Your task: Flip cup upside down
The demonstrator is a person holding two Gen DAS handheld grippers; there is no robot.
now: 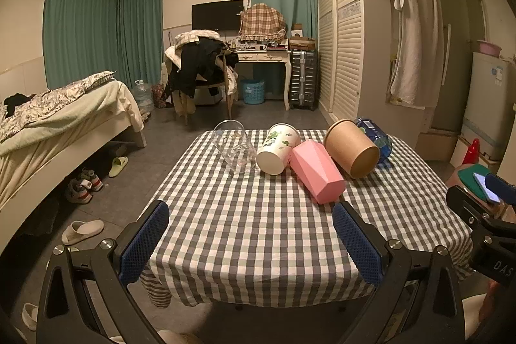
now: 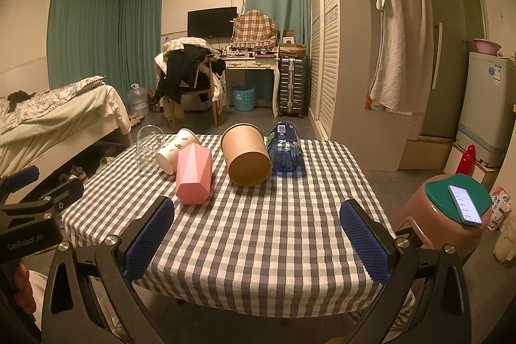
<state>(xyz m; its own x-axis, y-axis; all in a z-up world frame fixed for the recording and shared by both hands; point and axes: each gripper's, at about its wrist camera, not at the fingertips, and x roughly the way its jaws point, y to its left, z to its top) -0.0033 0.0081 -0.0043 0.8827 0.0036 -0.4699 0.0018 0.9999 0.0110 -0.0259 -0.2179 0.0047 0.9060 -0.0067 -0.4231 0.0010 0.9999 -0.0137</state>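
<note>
Five cups on their sides on checked table, nothing visibly inside, left gripper and right gripper spread wide, holding nothing

A checked-cloth desk carries five tipped vessels: clear glass, printed cup, pink cup, brown cup, blue bottle.

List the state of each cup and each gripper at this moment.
Clear glass cup: on its side, mouth away from the camera.
White printed paper cup: on its side, base toward the camera.
Pink faceted plastic cup: on its side, touching the white cup.
Brown paper cup: on its side, base toward the camera.
Blue plastic cup: on its side.
Left gripper: open, empty.
Right gripper: open, empty.
</note>
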